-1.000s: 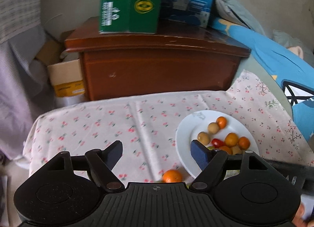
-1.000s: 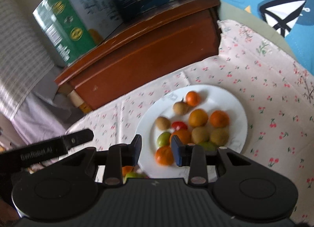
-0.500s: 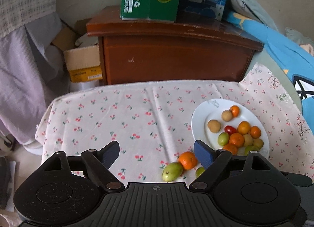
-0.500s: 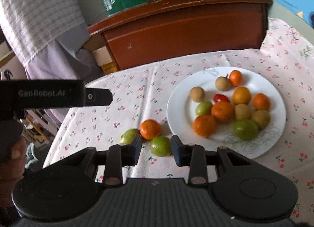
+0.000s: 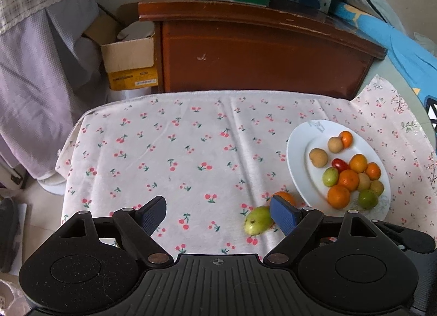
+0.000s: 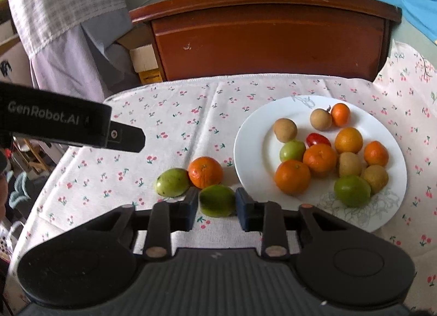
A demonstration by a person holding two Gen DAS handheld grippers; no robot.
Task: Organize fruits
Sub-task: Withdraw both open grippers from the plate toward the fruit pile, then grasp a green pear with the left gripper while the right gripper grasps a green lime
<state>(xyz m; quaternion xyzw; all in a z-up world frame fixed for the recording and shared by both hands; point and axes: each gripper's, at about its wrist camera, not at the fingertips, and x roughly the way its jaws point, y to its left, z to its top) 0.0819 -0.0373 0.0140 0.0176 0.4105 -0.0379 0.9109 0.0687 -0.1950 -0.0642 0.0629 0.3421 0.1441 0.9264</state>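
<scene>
**Grasp of the loose green fruit beside the plate**

We judge the step in hand to be the pick of a stray fruit for transfer to the plate [image 6: 387, 130]. In the right wrist view, the right gripper [image 6: 215, 204], at lower centre of the frame, has just been closing its jaws around a green fruit [image 6: 217, 200] that lies on the cherry-print cloth [image 6: 169, 114]; the pads stand at the fruit's two sides, and we read them as touching it. The left gripper [image 5: 218, 215] is spread wide and empty, low in its own view; the second green fruit [image 5: 258, 223] sits just beside its right finger.

Next move, in our judgement: confirm a firm pinch, lift clear of the mandarin [image 6: 205, 171] that touches this fruit, then carry right to a bare part of the plate.

Count, right wrist view:
- Off the plate, centre of frame: two green fruits, one mandarin.
- On the plate, right of frame: five orange citrus, four tan round fruits, two green fruits, one red tomato.
</scene>
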